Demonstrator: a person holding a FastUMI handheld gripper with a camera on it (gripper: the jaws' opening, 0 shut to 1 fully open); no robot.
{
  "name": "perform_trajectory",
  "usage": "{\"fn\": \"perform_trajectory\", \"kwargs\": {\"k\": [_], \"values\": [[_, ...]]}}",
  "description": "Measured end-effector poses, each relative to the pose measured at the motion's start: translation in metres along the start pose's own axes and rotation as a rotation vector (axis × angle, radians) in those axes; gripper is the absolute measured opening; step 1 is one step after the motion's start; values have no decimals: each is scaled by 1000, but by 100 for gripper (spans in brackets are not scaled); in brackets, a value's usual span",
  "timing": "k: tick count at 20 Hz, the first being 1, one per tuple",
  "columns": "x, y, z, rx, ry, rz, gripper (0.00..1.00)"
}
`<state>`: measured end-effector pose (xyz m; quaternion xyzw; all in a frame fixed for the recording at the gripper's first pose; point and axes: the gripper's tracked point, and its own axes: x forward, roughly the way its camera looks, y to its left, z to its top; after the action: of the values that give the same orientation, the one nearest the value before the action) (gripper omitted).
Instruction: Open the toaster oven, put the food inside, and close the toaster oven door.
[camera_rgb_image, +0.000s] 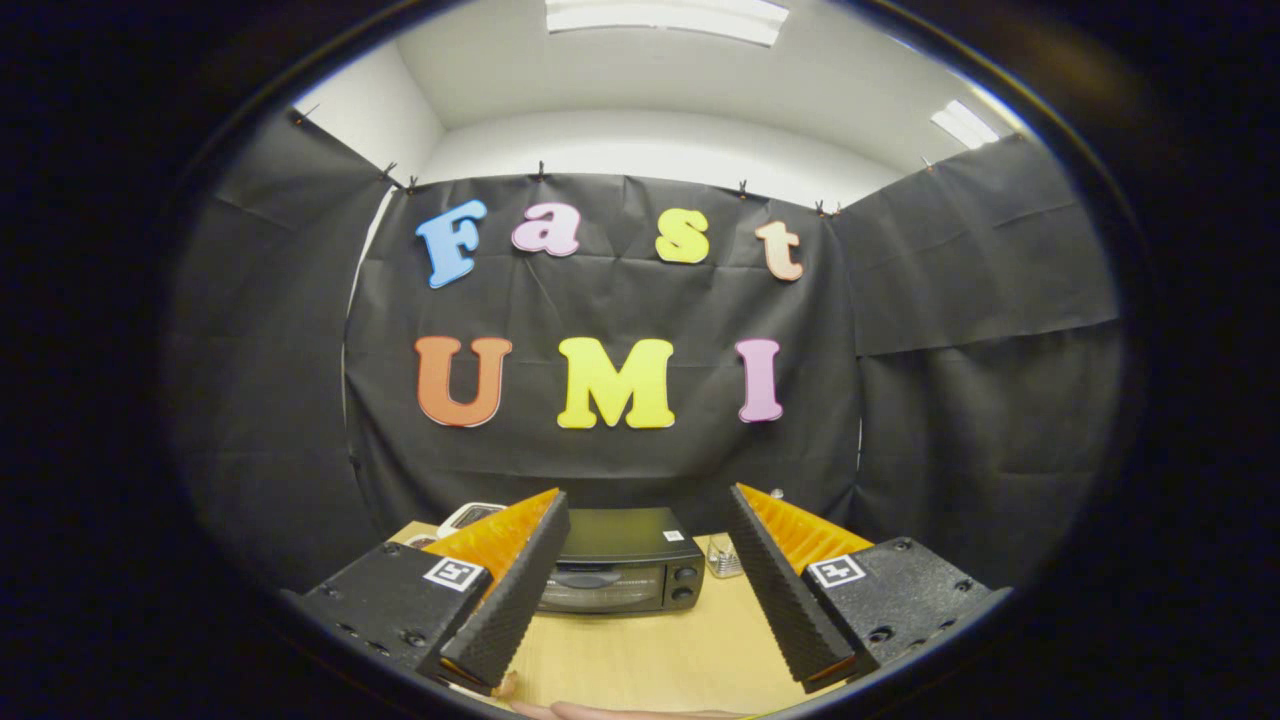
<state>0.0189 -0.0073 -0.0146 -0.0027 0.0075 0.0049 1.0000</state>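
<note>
The gripper (648, 590) is held wide open and empty at lower centre, aimed at the closed toaster oven (620, 572), probably for its door handle.

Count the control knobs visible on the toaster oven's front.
2, stacked one above the other on the right side of the toaster oven, beside its closed door. The left end sits behind one finger of the open tongs, so more may be hidden.
</note>
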Motion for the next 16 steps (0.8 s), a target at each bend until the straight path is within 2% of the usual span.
{"fn": "perform_trajectory", "kwargs": {"k": [3,7,16], "values": [[26,0,-14,-10,17,-10,100],[78,19,-43,-38,40,38,100],[198,51,-123,24,148,44,100]]}}
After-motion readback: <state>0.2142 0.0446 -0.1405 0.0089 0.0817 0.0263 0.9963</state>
